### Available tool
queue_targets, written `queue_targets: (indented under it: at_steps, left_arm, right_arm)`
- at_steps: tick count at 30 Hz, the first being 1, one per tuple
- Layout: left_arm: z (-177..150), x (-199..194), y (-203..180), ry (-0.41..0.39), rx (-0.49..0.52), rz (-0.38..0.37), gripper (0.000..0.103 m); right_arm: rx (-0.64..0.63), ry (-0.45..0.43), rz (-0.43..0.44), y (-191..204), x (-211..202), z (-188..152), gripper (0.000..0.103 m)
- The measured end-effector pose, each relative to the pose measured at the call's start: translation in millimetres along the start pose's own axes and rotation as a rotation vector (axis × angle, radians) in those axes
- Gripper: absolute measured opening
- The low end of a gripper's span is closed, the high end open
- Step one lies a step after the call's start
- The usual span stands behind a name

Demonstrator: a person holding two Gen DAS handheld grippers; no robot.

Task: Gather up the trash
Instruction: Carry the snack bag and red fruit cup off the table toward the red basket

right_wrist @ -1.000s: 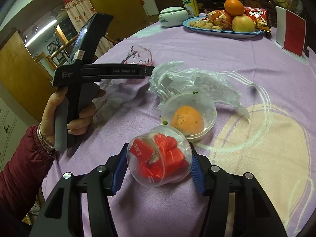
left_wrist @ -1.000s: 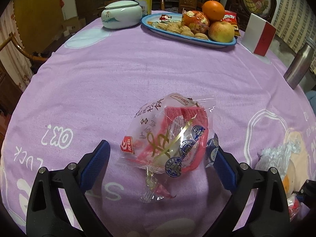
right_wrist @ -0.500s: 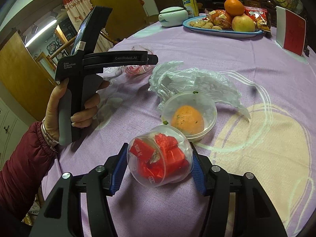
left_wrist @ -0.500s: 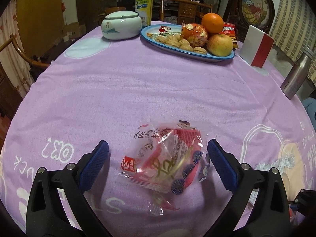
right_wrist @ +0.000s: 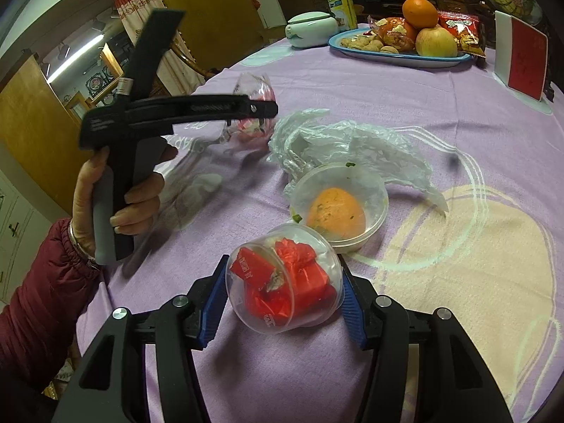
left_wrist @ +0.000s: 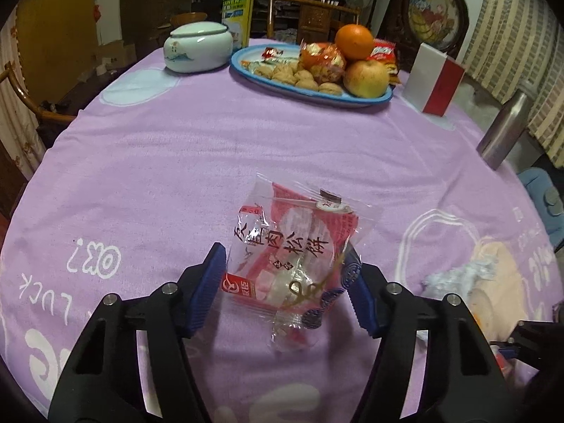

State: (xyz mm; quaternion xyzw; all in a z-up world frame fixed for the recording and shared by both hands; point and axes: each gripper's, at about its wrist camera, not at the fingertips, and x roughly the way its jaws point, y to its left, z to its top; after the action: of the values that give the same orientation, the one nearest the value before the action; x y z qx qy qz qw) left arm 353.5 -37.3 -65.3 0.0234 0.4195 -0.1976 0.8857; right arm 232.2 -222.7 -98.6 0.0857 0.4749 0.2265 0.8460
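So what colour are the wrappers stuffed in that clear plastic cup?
Red wrappers, seen best in the right wrist view.

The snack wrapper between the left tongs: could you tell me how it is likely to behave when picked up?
The snack wrapper is thin, clear, crinkled film, so it will probably flex and crumple as the left tongs close on it. It looks nearly empty, so it is likely very light. The glossy film may slip between the pads, and its loose twisted end will probably dangle.

Black grippers [left_wrist: 285, 289], blue ribbed pads [left_wrist: 206, 296], maroon sleeve [right_wrist: 38, 299]
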Motion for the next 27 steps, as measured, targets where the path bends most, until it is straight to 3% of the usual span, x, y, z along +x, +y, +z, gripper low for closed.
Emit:
queue_targets:
  at_steps: [8,15,23,27]
  left_arm:
    - [-8,-22,-5,-0.045,0.007,-0.008,0.065]
    - [-31,-57,-3,-0.067,-0.043,-0.06,0.065]
    - [-61,-124,-19,-0.134,-0.016,-0.064,0.065]
    - [-73,-157,-19,-0.166,-0.021,-0.068,0.064]
  right_arm:
    - [0.005,0.012,0.085,4,-5,-3,0.056]
    - [0.038,-0.079,0.125,9,-34,-16,0.056]
    - [0.063,-0.22,0.065,20,-74,-34,0.056]
    - [0.063,-0.249,0.059,29,-86,-44,0.056]
